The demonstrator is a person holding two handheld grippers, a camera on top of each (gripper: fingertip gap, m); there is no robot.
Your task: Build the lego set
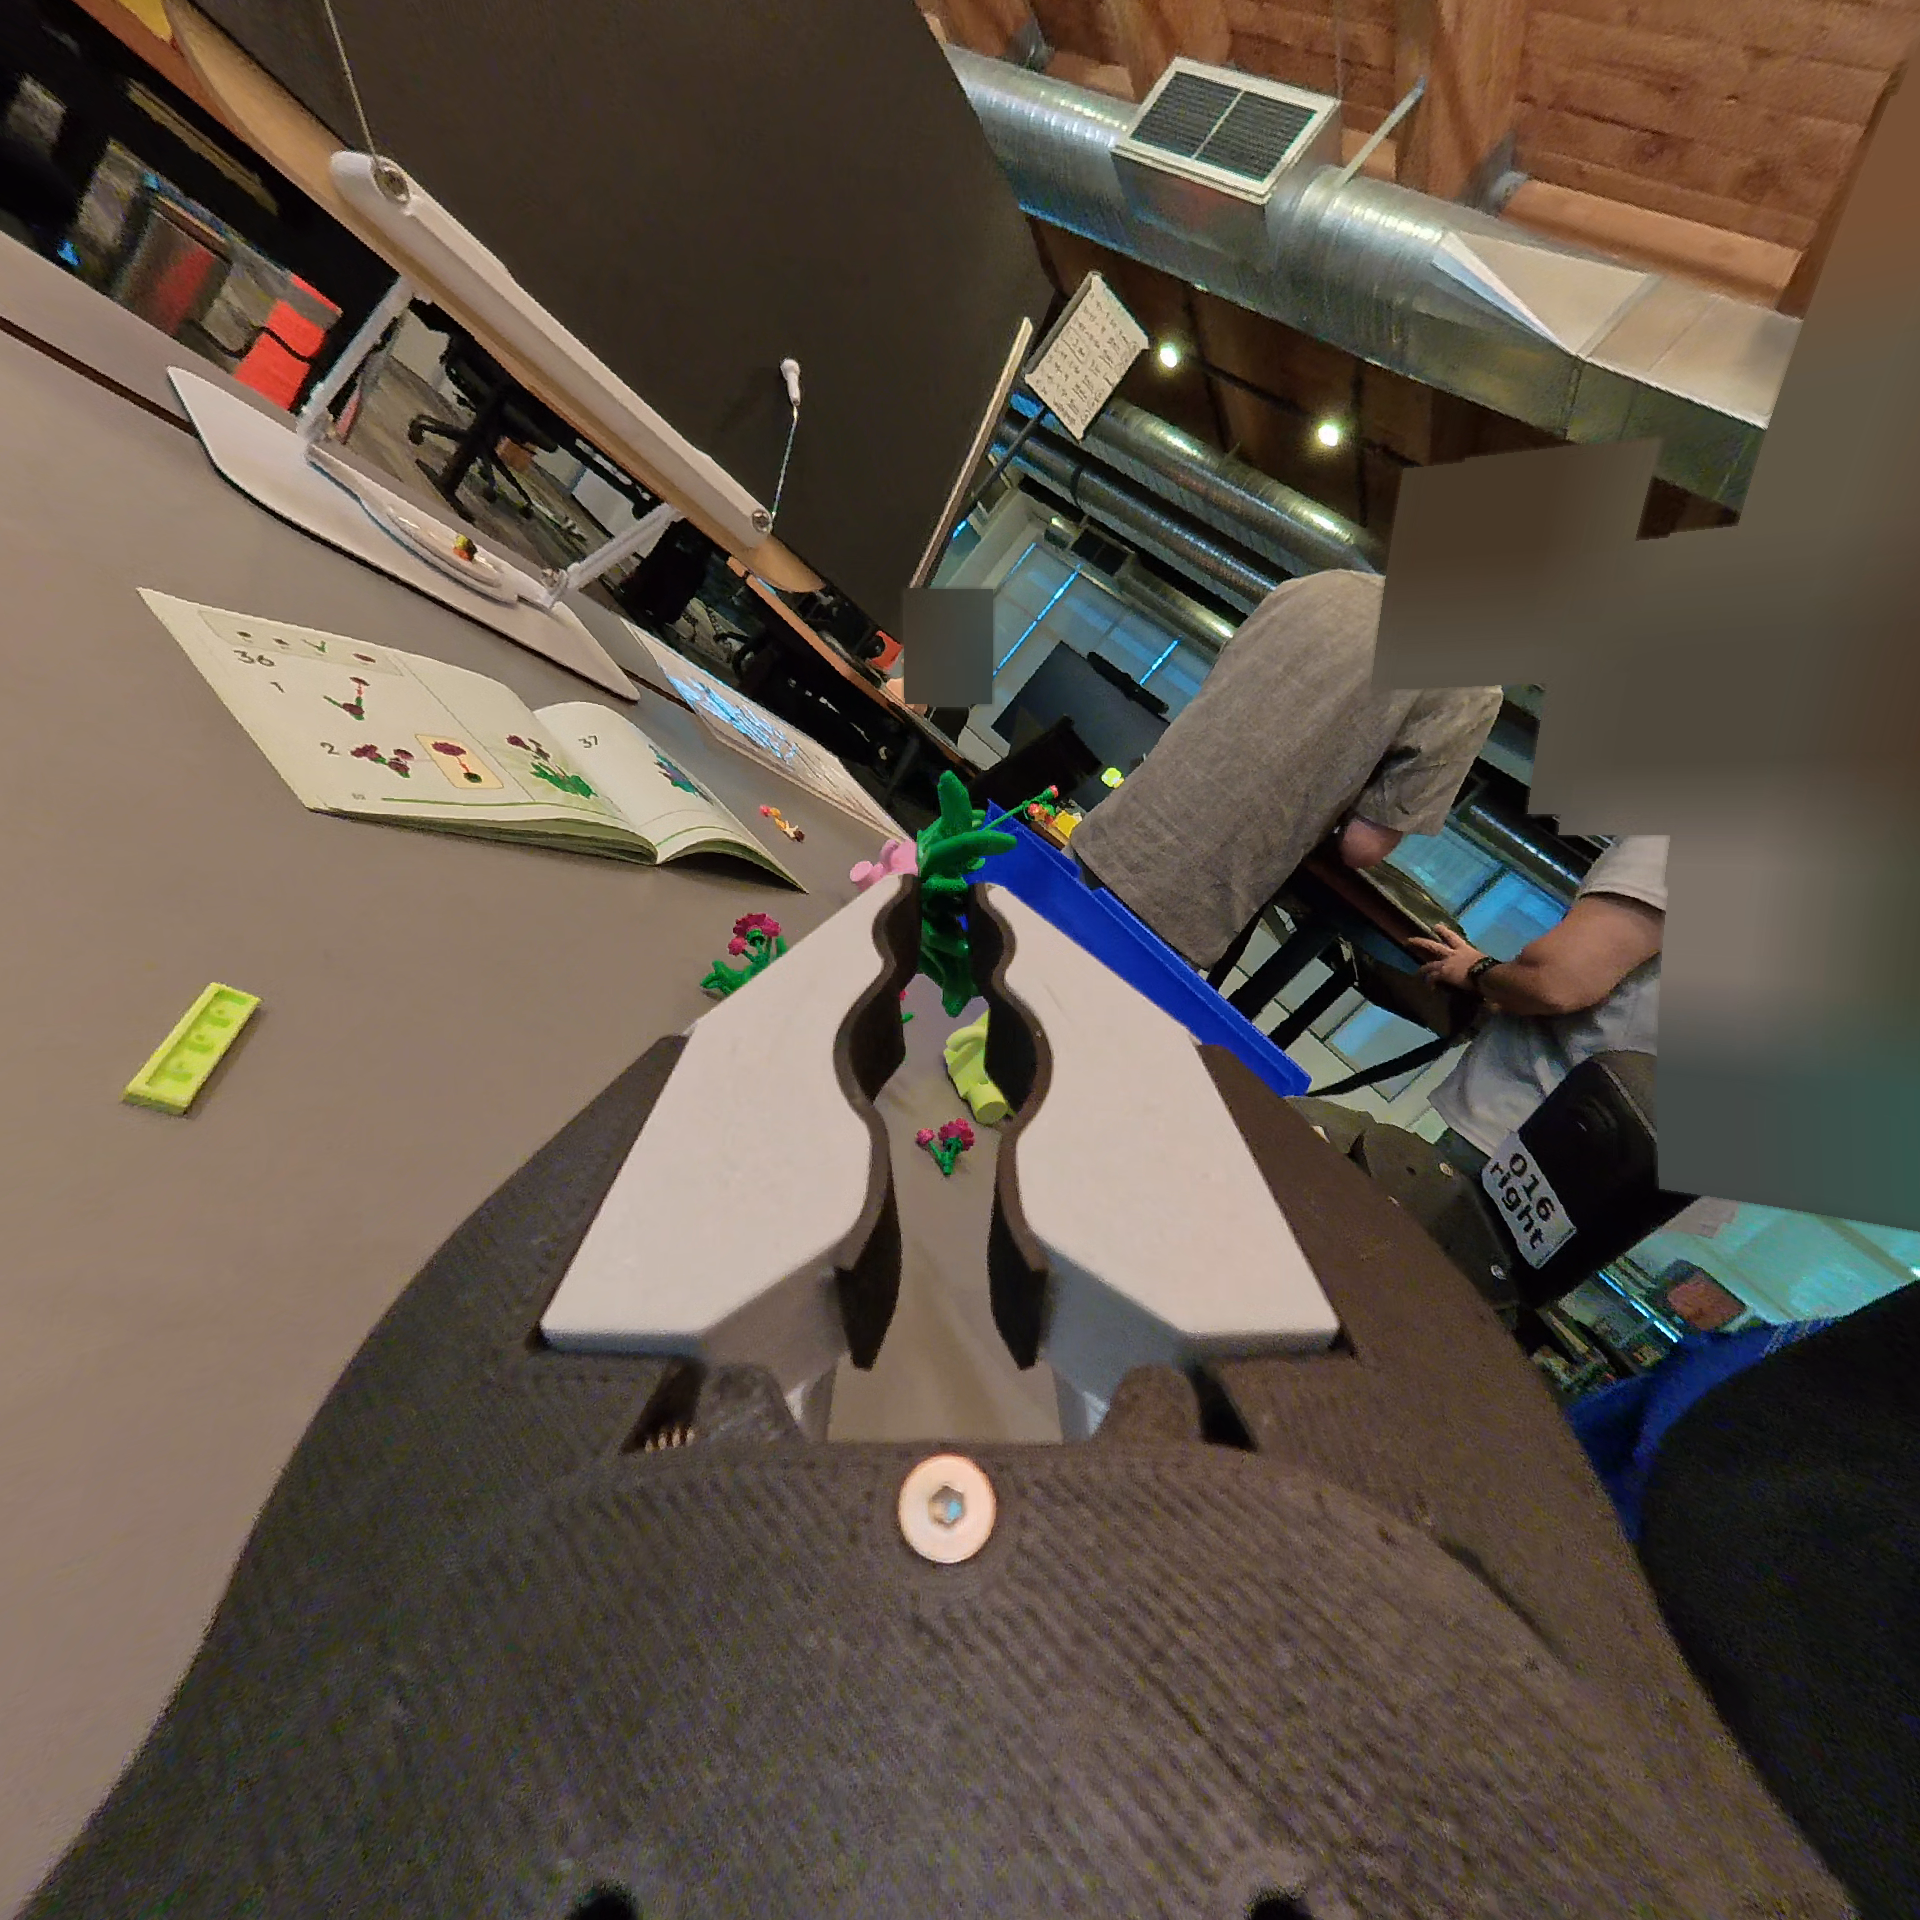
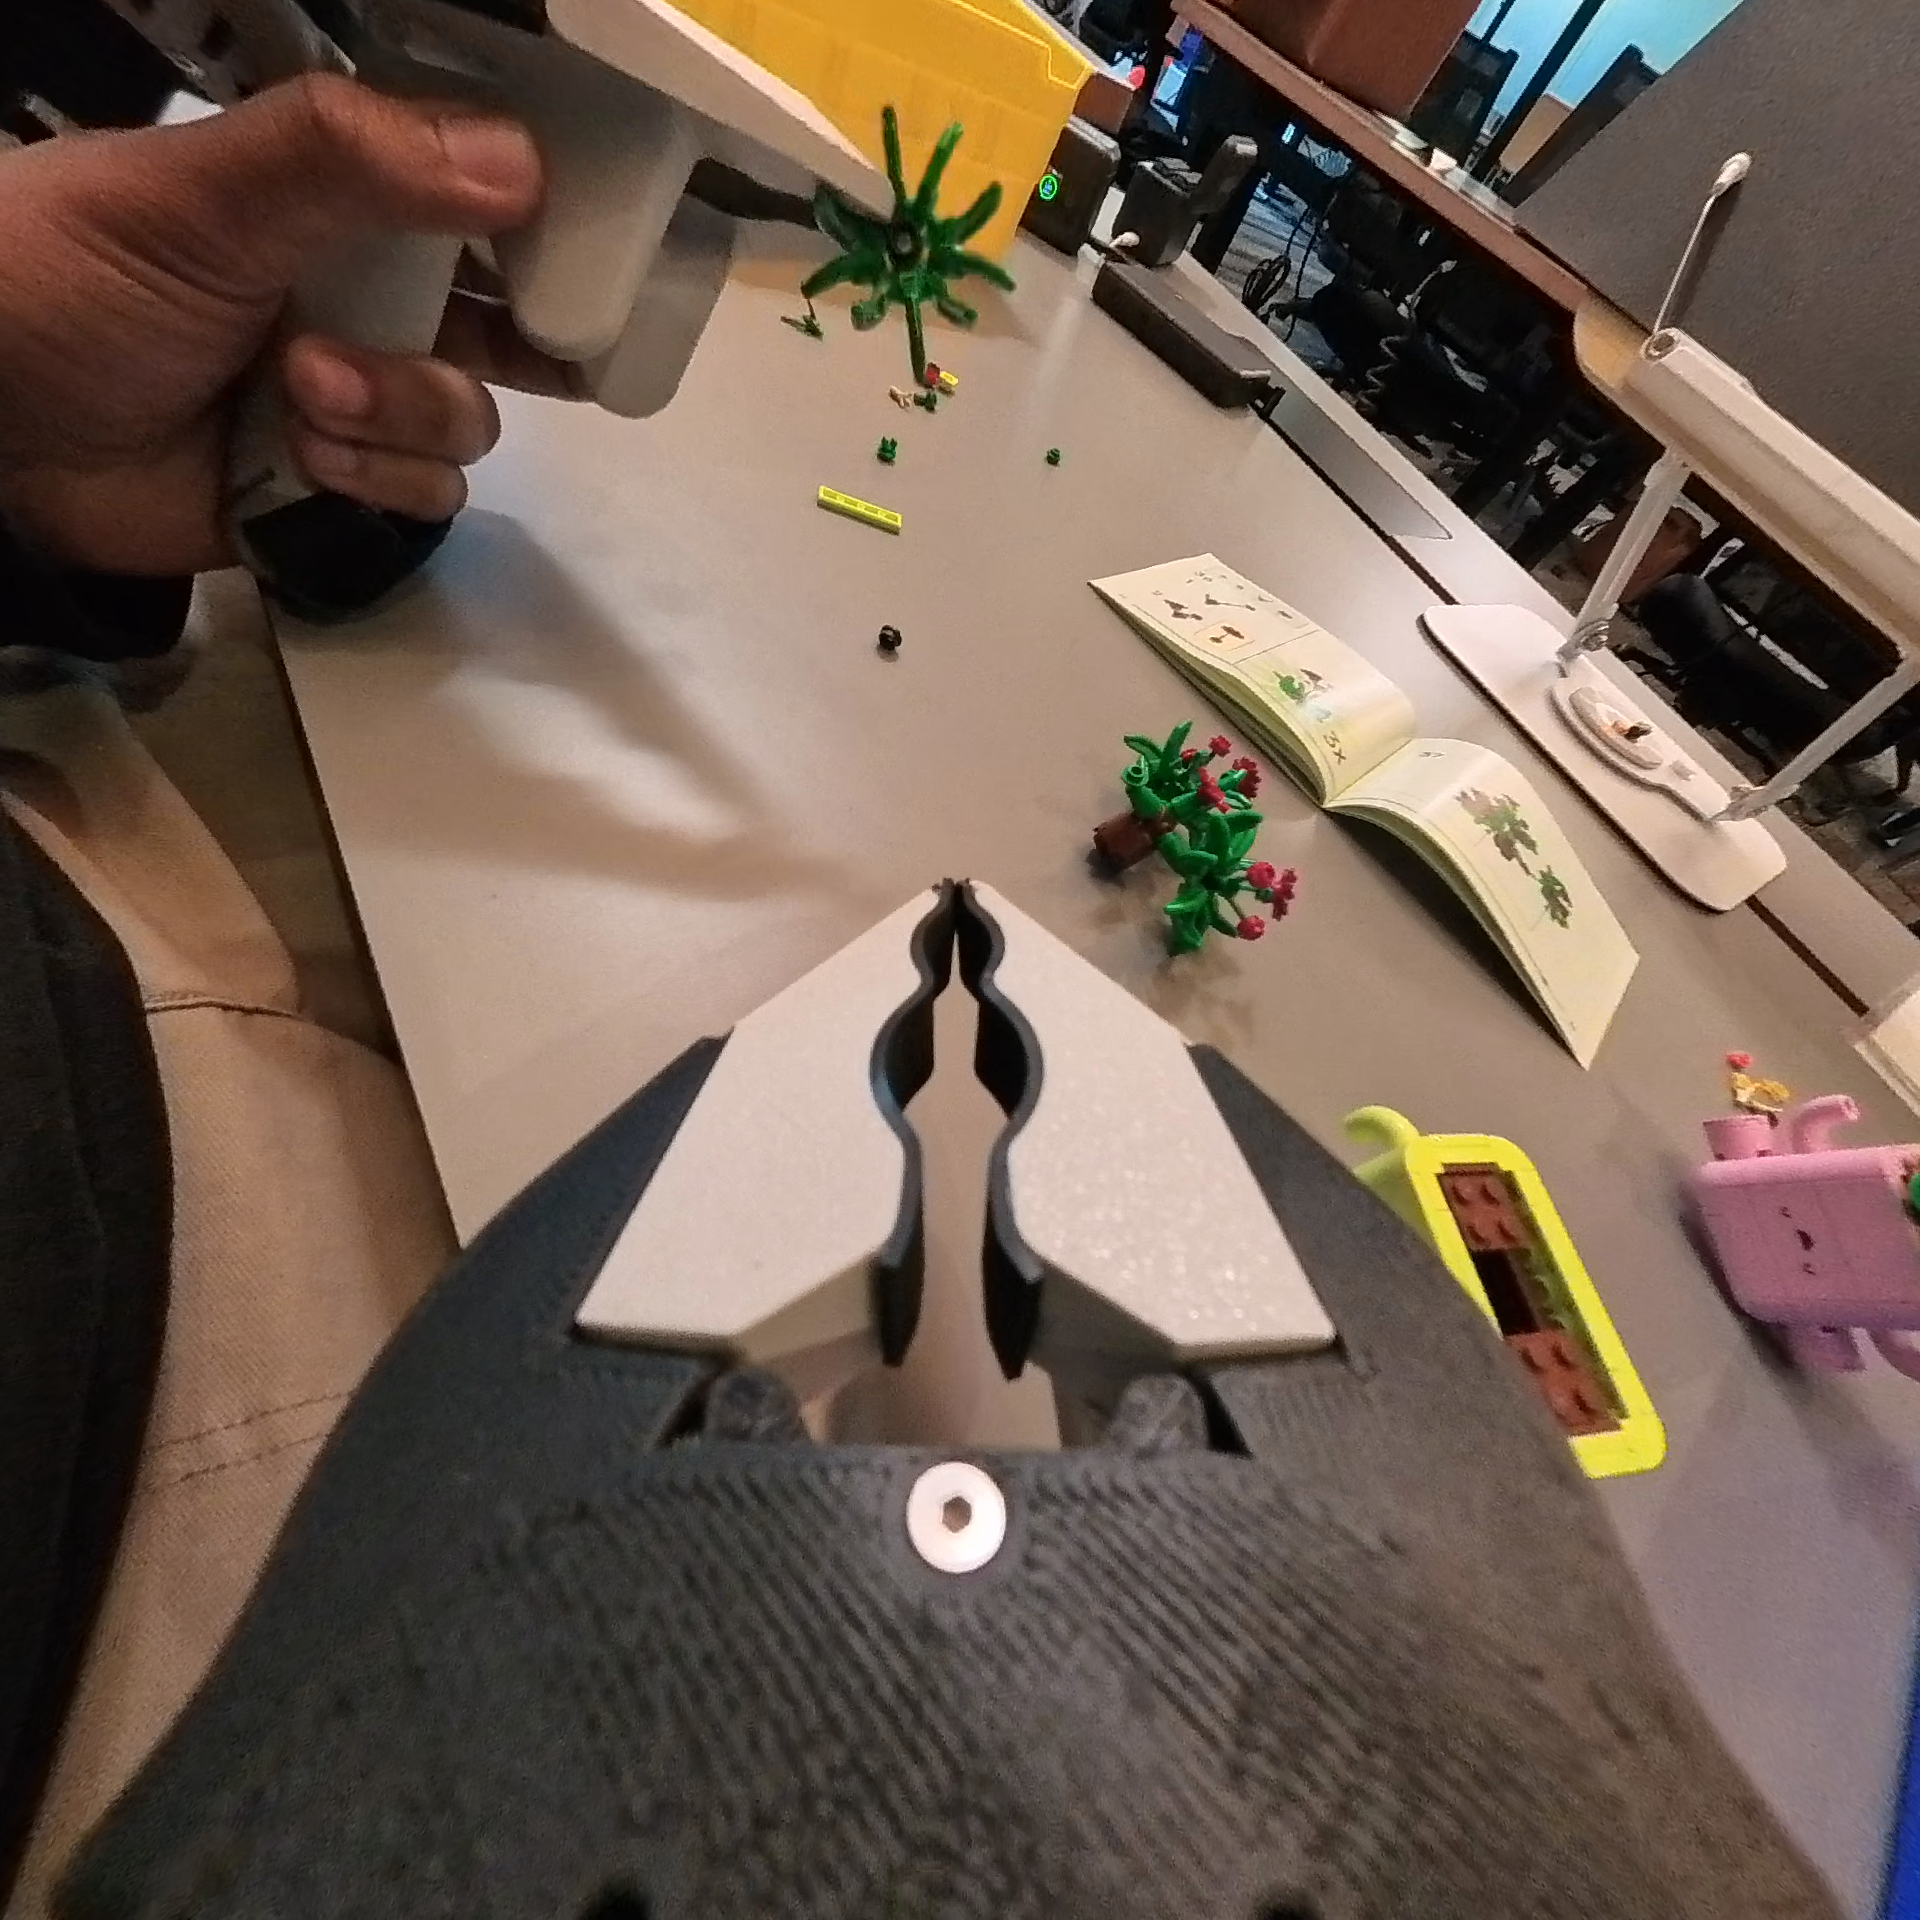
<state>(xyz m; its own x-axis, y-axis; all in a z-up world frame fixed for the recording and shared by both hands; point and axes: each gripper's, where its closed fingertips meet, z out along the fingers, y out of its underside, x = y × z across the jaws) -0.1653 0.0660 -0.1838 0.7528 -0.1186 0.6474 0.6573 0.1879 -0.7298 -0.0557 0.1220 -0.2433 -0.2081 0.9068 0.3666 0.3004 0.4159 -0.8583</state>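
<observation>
Between the left gripper's (image 1: pixel 943 914) fingers a green leafy stem (image 1: pixel 951 883) was clamped near the tips, held up clear of the counter (image 1: pixel 312 1195); from the right wrist view the same sprig (image 2: pixel 902 244) hung well ahead and to the left, leaves splayed like spokes and one thin stalk pointing down. The right gripper (image 2: pixel 957 886) hovered over the counter's near edge, fingers pressed together on nothing visible. The relation that mattered, as I judged it, was this: the finished flower cluster (image 2: pixel 1195 831), green fronds and small red blossoms on a brown base, lay on its side just ahead and to the right of the right gripper's tips, its long axis slanting away to the left. That gripper was far nearer to it than the left. A lime planter frame (image 2: pixel 1517 1288) with brown studded plates inside lay at its right flank, a pink block figure (image 2: pixel 1808 1247) beyond. The parts looked like hard glossy plastic, the fronds thin and springy. An open instruction booklet (image 2: pixel 1382 758) lay farther off.
</observation>
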